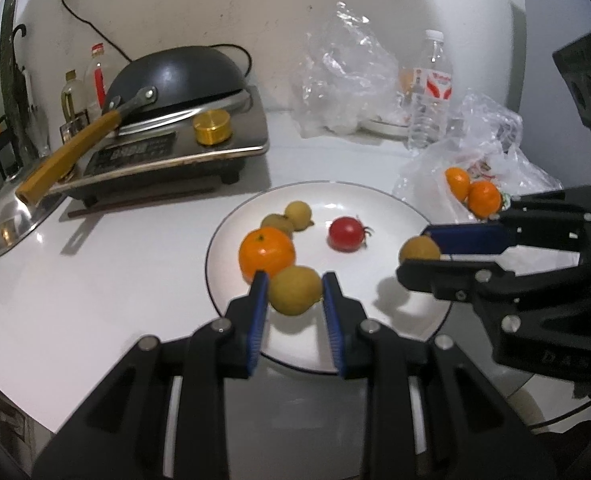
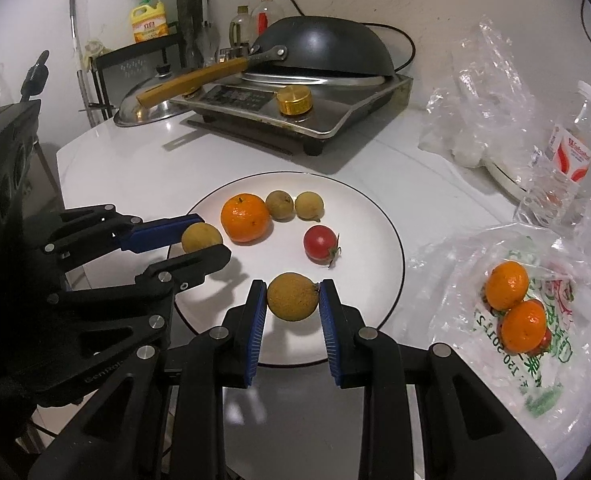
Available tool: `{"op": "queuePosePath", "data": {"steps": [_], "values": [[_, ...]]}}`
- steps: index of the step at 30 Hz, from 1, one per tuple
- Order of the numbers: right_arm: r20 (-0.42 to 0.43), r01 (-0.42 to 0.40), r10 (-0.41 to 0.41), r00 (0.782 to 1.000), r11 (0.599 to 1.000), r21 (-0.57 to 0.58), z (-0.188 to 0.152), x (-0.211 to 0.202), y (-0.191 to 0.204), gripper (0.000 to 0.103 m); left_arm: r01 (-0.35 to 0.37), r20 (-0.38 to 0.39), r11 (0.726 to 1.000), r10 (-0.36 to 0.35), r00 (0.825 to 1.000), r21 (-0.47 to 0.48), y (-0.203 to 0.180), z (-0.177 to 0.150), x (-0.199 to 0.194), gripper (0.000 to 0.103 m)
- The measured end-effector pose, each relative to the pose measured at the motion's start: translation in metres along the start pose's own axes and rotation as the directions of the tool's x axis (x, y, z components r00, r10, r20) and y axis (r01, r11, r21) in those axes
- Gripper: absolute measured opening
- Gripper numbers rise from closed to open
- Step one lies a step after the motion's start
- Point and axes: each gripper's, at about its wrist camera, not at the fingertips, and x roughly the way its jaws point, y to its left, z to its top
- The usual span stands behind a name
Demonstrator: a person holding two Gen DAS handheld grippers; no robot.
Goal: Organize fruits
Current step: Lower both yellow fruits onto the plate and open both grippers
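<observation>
A white plate (image 1: 379, 204) (image 2: 359, 208) holds an orange (image 1: 265, 254) (image 2: 245, 218), a red tomato (image 1: 345, 234) (image 2: 320, 243) and two small brown-yellow fruits (image 1: 298, 212) (image 2: 309, 205). My left gripper (image 1: 295, 290) (image 2: 205, 245) is shut on a brown-yellow fruit (image 1: 295, 290) (image 2: 200, 237) over the plate's near left part. My right gripper (image 2: 292, 297) (image 1: 419, 258) is shut on another brown-yellow fruit (image 2: 292, 297) (image 1: 418, 249) over the plate's near edge. Two oranges (image 1: 483, 198) (image 2: 507, 285) lie on a plastic bag (image 2: 535, 360) to the right.
An induction cooker (image 1: 183, 152) (image 2: 295, 108) with an upturned black wok (image 1: 175, 78) (image 2: 323, 50) stands behind the plate, a steel lid (image 1: 15, 216) beside it. A water bottle (image 1: 431, 92) (image 2: 571, 152) and crumpled clear bags (image 1: 343, 76) are at the back right.
</observation>
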Motion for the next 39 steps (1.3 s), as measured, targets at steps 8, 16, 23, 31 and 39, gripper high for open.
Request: {"op": "queuePosePath", "data": {"steps": [8, 16, 23, 31, 39], "values": [[-0.016, -0.010, 0.010, 1.000, 1.000, -0.003, 0.003, 0.010, 0.005, 0.029, 0.010, -0.029, 1.000, -0.011, 1.000, -0.026, 0.005, -0.002, 0.008, 0.029], [-0.028, -0.030, 0.029, 0.999, 1.000, -0.010, 0.006, 0.016, 0.014, 0.029, -0.015, -0.008, 0.996, 0.015, 1.000, -0.089, 0.020, -0.002, -0.005, 0.030], [-0.041, -0.053, 0.052, 0.998, 0.998, -0.031, 0.007, 0.021, 0.028, 0.029, -0.046, 0.018, 0.991, 0.049, 0.999, -0.125, 0.036, -0.005, -0.020, 0.033], [-0.063, -0.056, 0.053, 0.997, 0.998, -0.038, 0.004, 0.026, 0.036, 0.029, -0.071, 0.026, 0.984, 0.077, 0.997, -0.165, 0.048, -0.013, -0.032, 0.045], [-0.073, -0.061, 0.058, 0.996, 0.997, -0.043, 0.001, 0.026, 0.043, 0.029, -0.069, 0.027, 0.982, 0.075, 0.997, -0.176, 0.048, -0.016, -0.038, 0.048]]}}
